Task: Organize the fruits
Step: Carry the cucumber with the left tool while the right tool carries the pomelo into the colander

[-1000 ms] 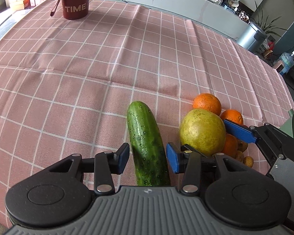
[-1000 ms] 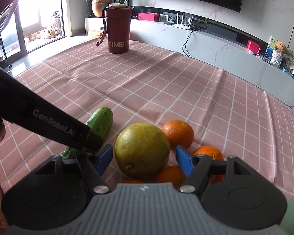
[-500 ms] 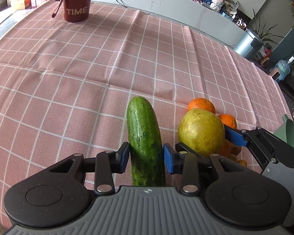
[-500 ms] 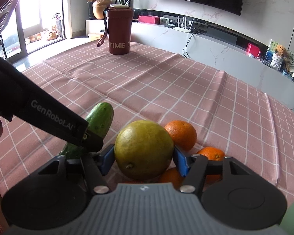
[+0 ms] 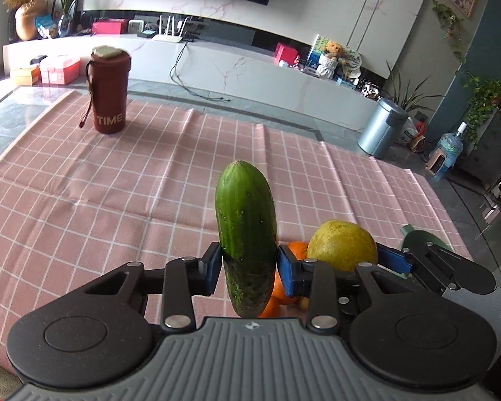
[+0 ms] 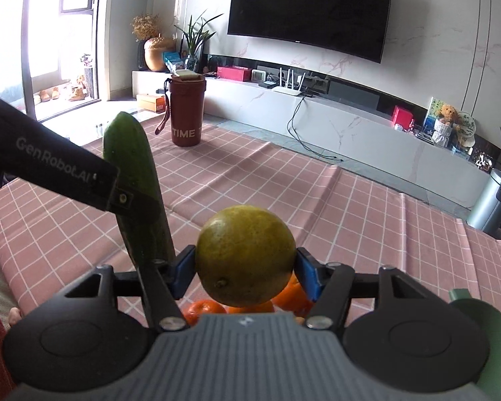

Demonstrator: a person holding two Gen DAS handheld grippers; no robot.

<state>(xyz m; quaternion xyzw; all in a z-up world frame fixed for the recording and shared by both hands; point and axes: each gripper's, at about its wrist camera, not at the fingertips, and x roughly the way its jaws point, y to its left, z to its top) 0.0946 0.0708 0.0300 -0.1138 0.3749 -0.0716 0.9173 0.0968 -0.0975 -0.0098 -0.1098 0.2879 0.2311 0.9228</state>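
Left wrist view: my left gripper (image 5: 249, 269) pinches the cucumber (image 5: 246, 230) upright above the pink checked cloth (image 5: 117, 183). To its right, my right gripper (image 6: 245, 267) clamps the yellow-green citrus (image 6: 246, 255) over the oranges (image 6: 290, 295).

You had the cucumber (image 5: 246, 230) standing nearly upright, dark green and speckled, pinched low on its length between blue pads and lifted off the pink checked cloth. Just to its right sat the round yellow-green citrus (image 6: 246, 256), also clamped at its sides and raised. Below and behind it, several small oranges (image 6: 290, 292) lay clustered on the cloth.
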